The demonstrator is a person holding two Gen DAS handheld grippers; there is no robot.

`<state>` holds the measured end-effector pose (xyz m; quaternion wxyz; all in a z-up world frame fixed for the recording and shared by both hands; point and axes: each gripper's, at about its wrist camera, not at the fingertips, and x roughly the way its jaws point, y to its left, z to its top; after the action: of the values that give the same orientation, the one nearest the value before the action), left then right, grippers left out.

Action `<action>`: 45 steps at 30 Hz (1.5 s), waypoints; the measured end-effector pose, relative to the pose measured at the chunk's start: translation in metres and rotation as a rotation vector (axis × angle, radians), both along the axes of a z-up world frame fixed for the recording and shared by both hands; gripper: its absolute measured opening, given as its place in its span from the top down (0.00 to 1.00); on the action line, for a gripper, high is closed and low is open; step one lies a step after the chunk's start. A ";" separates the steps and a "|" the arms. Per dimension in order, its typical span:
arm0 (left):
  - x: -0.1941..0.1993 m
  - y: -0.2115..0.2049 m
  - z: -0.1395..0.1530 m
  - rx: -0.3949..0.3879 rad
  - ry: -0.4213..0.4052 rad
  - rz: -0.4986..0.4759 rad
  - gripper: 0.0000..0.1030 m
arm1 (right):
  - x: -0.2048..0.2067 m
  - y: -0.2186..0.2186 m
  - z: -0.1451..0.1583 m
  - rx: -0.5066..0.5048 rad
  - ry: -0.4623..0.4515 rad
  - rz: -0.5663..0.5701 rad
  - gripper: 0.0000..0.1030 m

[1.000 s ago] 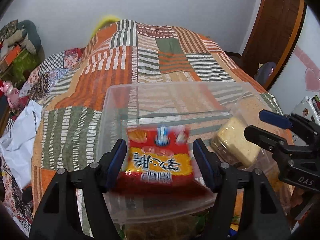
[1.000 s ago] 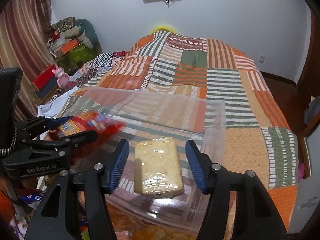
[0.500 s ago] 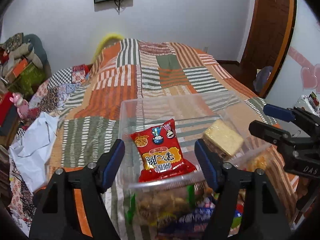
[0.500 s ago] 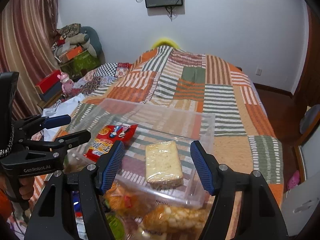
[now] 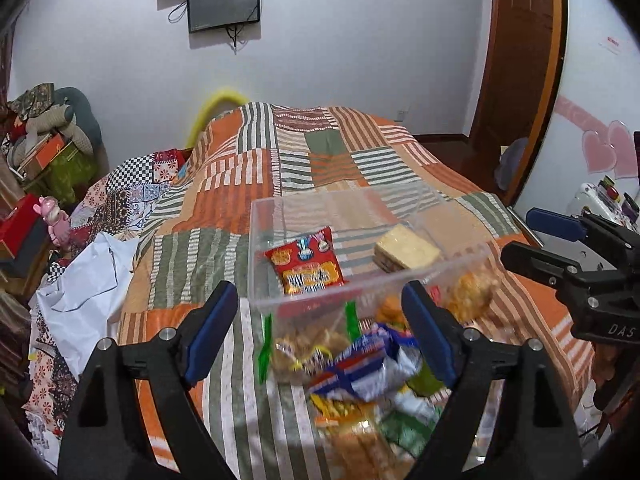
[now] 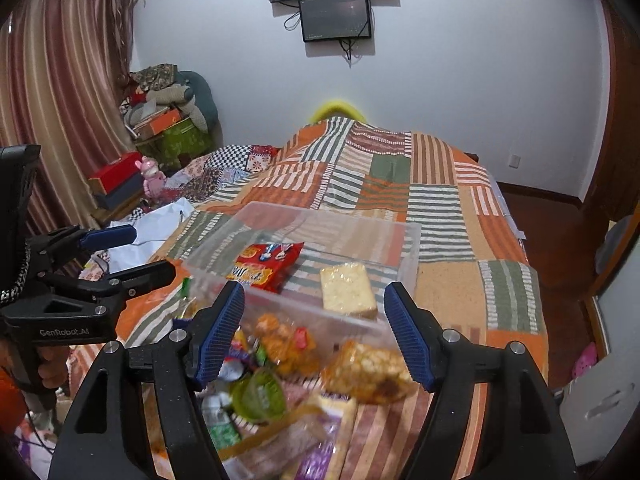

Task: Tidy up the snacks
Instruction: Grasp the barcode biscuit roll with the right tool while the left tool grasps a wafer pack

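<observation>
A clear plastic bin [image 5: 256, 240] [image 6: 412, 248] sits on the patchwork bed. Inside it lie a red snack packet [image 5: 306, 266] [image 6: 266, 264] and a pale yellow wrapped block [image 5: 406, 248] [image 6: 348, 288]. A pile of loose snack bags [image 5: 360, 364] [image 6: 288, 344] lies in front of the bin, close to both cameras. My left gripper [image 5: 319, 292] [image 6: 152, 251] hovers above the pile, its jaws opening and holding nothing. My right gripper [image 6: 314, 288] [image 5: 520, 234] hangs beside it on the right, jaws also opening, nothing between them.
The striped quilt [image 6: 440, 216] covers the whole bed. A white cloth [image 5: 84, 292] and stacked boxes [image 6: 116, 184] crowd the left side. A screen [image 6: 336, 18] hangs on the far wall. A wooden door [image 5: 520, 60] stands at the right.
Both grippers drew back and up from the bin while their jaws widened. The red packet and the yellow block now lie loose in the bin. The snack pile came into view.
</observation>
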<state>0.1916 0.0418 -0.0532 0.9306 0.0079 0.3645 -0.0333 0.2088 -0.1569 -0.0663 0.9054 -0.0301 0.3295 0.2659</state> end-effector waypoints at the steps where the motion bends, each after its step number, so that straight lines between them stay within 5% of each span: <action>1: -0.005 0.000 -0.001 0.003 -0.003 0.008 0.11 | -0.001 0.000 0.000 0.001 0.002 -0.003 0.30; 19: -0.066 0.007 -0.062 -0.036 0.098 0.025 0.09 | -0.056 0.002 -0.059 0.003 0.126 -0.009 0.28; 29: -0.080 0.007 -0.084 -0.083 0.148 0.007 0.09 | -0.055 0.008 -0.080 0.022 0.227 0.013 0.28; 37: -0.086 -0.009 -0.096 -0.067 0.163 -0.041 0.09 | -0.052 0.023 -0.089 -0.036 0.201 0.018 0.27; 45: -0.090 -0.013 -0.107 -0.040 0.164 -0.036 0.13 | -0.055 0.011 -0.088 -0.089 0.176 0.036 0.49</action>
<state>0.1017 0.0285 -0.1599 0.8968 -0.0071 0.4385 -0.0577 0.1541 -0.1461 -0.1541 0.8658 -0.0528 0.4188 0.2687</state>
